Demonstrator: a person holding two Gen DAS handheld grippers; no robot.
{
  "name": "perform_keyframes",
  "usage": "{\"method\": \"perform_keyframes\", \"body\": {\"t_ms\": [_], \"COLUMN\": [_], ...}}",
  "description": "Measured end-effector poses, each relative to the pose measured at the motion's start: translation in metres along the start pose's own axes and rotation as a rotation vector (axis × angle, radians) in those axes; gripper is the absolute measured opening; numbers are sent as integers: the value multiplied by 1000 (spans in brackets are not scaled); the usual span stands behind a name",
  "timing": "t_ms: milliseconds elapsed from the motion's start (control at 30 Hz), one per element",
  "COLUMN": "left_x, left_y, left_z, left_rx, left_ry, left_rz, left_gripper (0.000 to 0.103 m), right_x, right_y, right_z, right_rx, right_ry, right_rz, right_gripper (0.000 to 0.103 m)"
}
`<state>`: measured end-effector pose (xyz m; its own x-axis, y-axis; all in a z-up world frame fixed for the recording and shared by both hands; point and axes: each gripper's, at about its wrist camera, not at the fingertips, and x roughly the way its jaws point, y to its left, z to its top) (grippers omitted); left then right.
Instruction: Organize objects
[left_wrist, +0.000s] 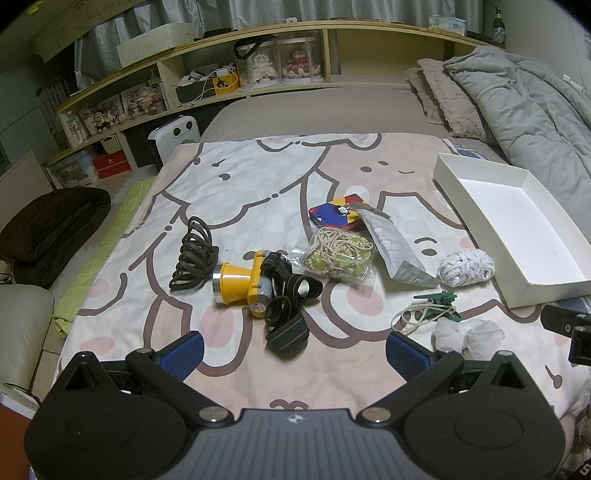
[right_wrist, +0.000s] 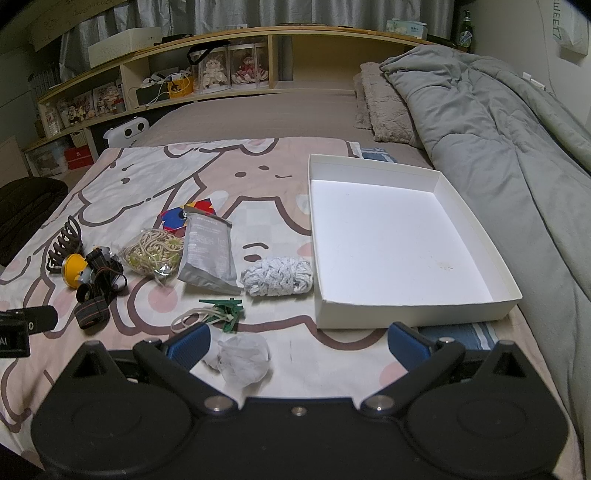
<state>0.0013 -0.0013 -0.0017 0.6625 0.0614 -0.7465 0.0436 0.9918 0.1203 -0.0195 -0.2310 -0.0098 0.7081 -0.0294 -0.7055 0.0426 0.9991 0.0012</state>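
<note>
An empty white box (right_wrist: 402, 240) lies on the bed's cartoon blanket, also in the left wrist view (left_wrist: 517, 218). Left of it lie a yellow headlamp with a dark strap (left_wrist: 243, 284), a brown coiled cord (left_wrist: 194, 254), a bag of beige cord (left_wrist: 336, 254), a grey pouch (right_wrist: 208, 251), a colourful card pack (left_wrist: 332, 214), a white knitted bundle (right_wrist: 277, 277), a green clip with string (right_wrist: 223, 310) and a crumpled white bag (right_wrist: 243, 358). My left gripper (left_wrist: 294, 350) is open above the blanket, near the headlamp strap. My right gripper (right_wrist: 297, 345) is open, its left finger (right_wrist: 186, 345) beside the crumpled bag.
A grey quilt (right_wrist: 498, 140) and pillows (right_wrist: 384, 107) lie right of the box. A wooden shelf (right_wrist: 221, 66) with dolls and boxes runs behind the bed. A white heater (left_wrist: 177, 136) and dark cushion (left_wrist: 48, 229) sit on the floor to the left.
</note>
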Motion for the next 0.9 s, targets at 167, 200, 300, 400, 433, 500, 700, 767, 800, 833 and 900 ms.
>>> {"method": "perform_keyframes", "body": {"t_ms": [167, 200, 300, 400, 433, 500, 700, 767, 800, 833, 900], "left_x": [0, 0, -1, 1, 2, 5, 18, 25, 28, 31, 38], "left_y": [-1, -2, -5, -1, 1, 5, 29, 38, 41, 45, 53], "left_z": [1, 1, 0, 3, 5, 8, 24, 29, 31, 33, 39], "left_rx": [-20, -18, -2, -6, -13, -23, -110, -138, -151, -163, -186], "left_ry": [-5, -9, -17, -23, -25, -25, -5, 6, 10, 15, 28], "left_rz": [-37, -39, -40, -38, -36, -32, 11, 21, 23, 24, 25], "left_gripper": [103, 103, 103, 103, 103, 103, 103, 103, 103, 103, 103], "right_x": [0, 0, 1, 2, 4, 6, 21, 25, 27, 29, 34], "right_y": [0, 0, 0, 0, -1, 0, 6, 6, 6, 6, 5], "right_z": [0, 0, 0, 0, 1, 2, 10, 11, 13, 14, 16], "right_rx": [0, 0, 0, 1, 0, -5, -50, -61, -70, -74, -77], "right_ry": [0, 0, 3, 4, 5, 8, 21, 27, 32, 34, 43], "right_rz": [0, 0, 0, 3, 4, 3, -9, -9, -7, -5, 4], "right_gripper": [103, 103, 103, 103, 103, 103, 103, 103, 103, 103, 103]}}
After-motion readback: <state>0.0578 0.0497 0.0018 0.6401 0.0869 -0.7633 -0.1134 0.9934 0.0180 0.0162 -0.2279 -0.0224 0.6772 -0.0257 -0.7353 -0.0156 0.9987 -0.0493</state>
